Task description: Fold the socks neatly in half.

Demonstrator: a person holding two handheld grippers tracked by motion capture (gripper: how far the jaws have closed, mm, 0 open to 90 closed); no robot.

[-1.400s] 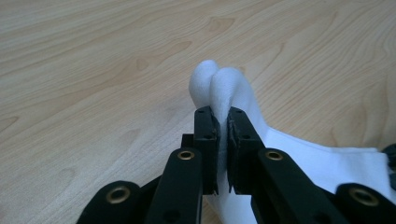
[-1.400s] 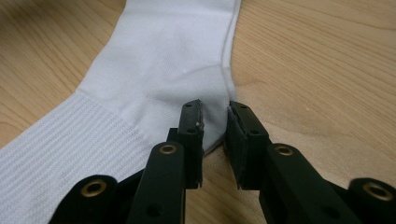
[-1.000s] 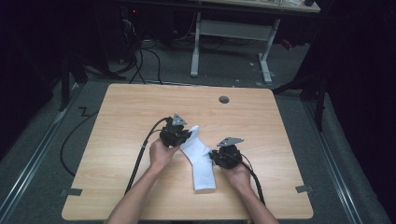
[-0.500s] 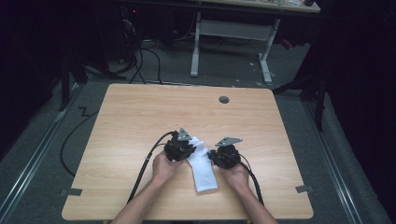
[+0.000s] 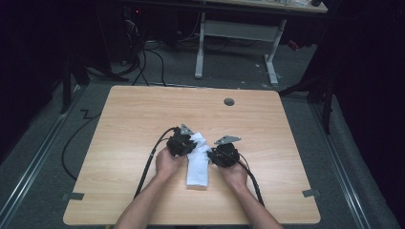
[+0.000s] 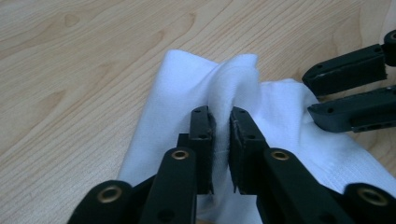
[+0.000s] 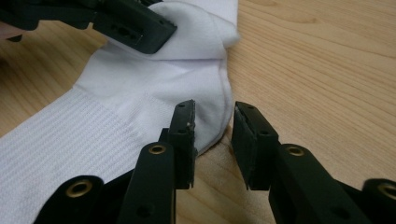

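Left gripper point(image 5: 184, 141) has dropped onto the white sock point(image 5: 197, 164) mid-table; jaws easing, seemingly still pinching a fold. Right gripper point(image 7: 212, 122): jaws opening, apart, straddling the sock's edge.

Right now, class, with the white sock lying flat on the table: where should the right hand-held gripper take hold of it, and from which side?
Probably the sock's rounded heel edge, nearest the right hand-held gripper. Come in low from the bare wood beside it, one jaw over the edge and one against the table. The fabric lies flat there, and that edge sits between the open jaws. The left hand-held gripper pinches a raised fold farther up.
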